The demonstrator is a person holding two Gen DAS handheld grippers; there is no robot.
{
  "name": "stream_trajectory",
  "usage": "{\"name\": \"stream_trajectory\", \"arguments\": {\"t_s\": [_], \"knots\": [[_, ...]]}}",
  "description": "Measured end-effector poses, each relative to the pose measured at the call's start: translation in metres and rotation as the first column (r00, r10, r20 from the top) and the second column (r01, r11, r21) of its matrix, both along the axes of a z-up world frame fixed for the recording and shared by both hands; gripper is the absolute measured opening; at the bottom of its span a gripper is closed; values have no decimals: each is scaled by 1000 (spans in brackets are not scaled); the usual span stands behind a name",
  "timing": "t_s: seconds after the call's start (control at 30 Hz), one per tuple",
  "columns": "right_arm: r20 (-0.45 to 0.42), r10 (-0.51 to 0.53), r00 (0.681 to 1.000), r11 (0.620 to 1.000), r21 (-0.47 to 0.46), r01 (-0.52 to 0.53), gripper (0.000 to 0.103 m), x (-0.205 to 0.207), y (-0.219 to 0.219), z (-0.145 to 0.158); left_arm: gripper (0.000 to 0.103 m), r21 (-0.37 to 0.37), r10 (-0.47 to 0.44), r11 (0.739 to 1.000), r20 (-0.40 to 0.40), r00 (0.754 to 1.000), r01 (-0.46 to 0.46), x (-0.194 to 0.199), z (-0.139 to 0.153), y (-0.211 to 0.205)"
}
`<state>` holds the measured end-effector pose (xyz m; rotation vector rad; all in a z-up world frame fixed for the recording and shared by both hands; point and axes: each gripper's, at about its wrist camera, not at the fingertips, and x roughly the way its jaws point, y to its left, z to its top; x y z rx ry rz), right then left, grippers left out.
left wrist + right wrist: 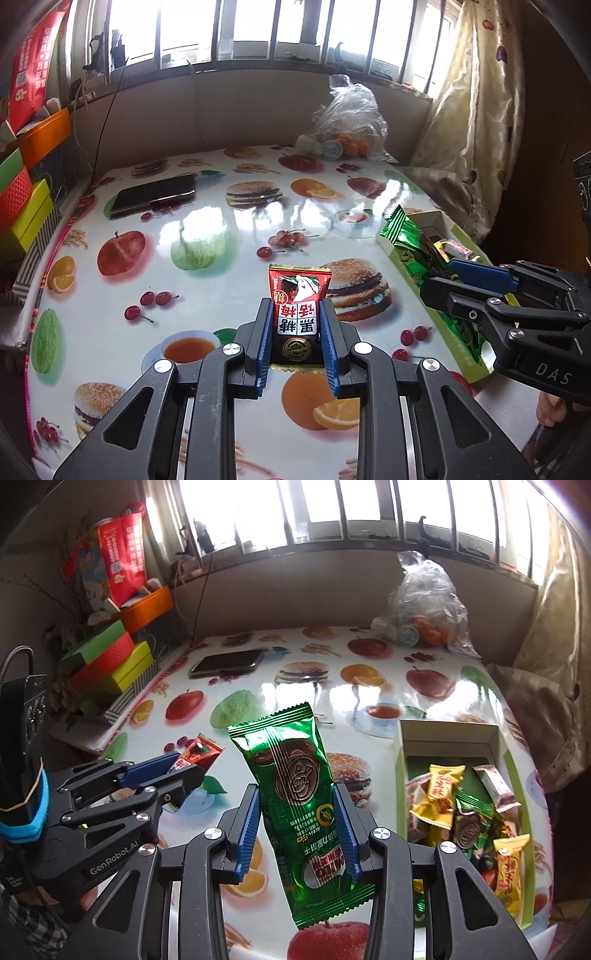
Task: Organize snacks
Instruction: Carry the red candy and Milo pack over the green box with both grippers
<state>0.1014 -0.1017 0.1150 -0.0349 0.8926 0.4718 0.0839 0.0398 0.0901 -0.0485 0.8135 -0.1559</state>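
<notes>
At frame centre, the left gripper (297, 325) fingers clamp a red candy packet (298, 308); the right gripper (301, 825) fingers clamp a green snack packet (299, 801) above the counter (332, 698), snack box (402, 746) at right.

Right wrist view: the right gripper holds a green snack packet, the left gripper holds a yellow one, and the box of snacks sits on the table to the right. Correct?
Not quite. The left gripper holds a red packet, not a yellow one, as the left wrist view shows plainly. The right gripper does hold the green packet, and the box sits to the right.
</notes>
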Motion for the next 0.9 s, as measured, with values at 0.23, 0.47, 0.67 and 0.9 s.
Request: {"name": "stream_trajectory", "arguments": {"t_s": [0.23,0.47,0.67,0.9], "knots": [[13,-42,999,999,-1,42,38,-12,-20,7,25,-9,-33,999,14,999,33,-4,7,-14],[16,-100,995,995,2,100,38,-21,-41,10,25,-21,-70,997,28,997,71,-2,13,-31],[16,-156,988,988,4,156,38,-29,-60,11,25,-23,-106,994,34,994,107,3,17,-45],[13,-237,972,972,2,237,38,-36,-88,12,25,-37,-158,987,37,987,159,10,20,-66]]}}
